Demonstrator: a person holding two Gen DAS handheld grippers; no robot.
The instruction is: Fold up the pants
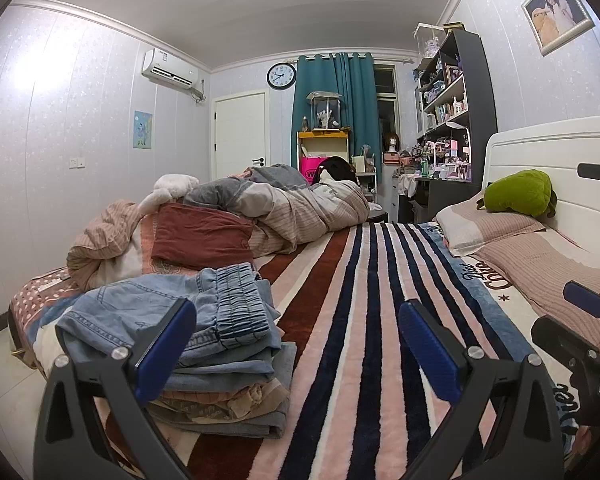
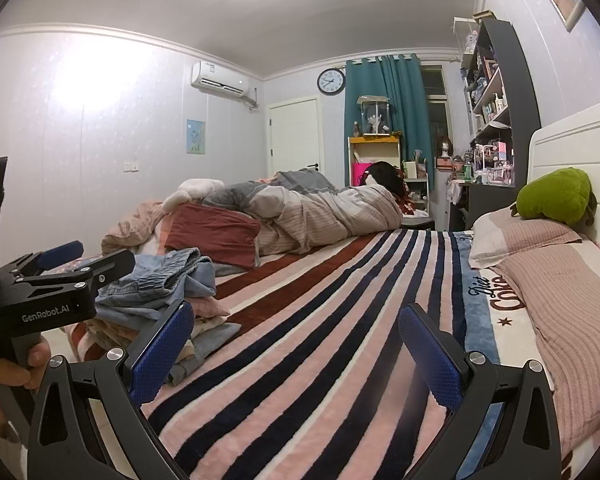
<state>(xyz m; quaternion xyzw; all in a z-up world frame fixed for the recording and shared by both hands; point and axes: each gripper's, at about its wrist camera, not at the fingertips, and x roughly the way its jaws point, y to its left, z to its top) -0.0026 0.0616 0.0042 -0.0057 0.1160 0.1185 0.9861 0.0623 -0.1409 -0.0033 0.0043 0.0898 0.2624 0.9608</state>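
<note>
Light blue denim pants with a gathered elastic waistband point(image 1: 220, 312) sit on top of a stack of folded clothes point(image 1: 220, 396) at the left edge of the striped plush blanket point(image 1: 360, 320), looks like a done pile parked out of the working area. Top pair is only loosely folded: waistband bunched and facing the middle of the blanket, long axis hard to call, roughly across the stripes. Left gripper point(image 1: 298, 344) hovers just beside the stack, jaws wide apart, holding nothing; near finger overlaps the denim in view, contact unclear. Right gripper point(image 2: 296, 344) is over bare blanket, well apart from the stack, also spread wide and empty. Behind the stack: a rust-red cushion point(image 1: 204, 240) and a rumpled pink-grey duvet point(image 1: 300, 208). Far side of the blanket, pink ribbed pillows point(image 1: 488, 228) with a green plush toy point(image 1: 518, 192) at the white headboard. My read: between pairs, or about to tidy the top one.
</note>
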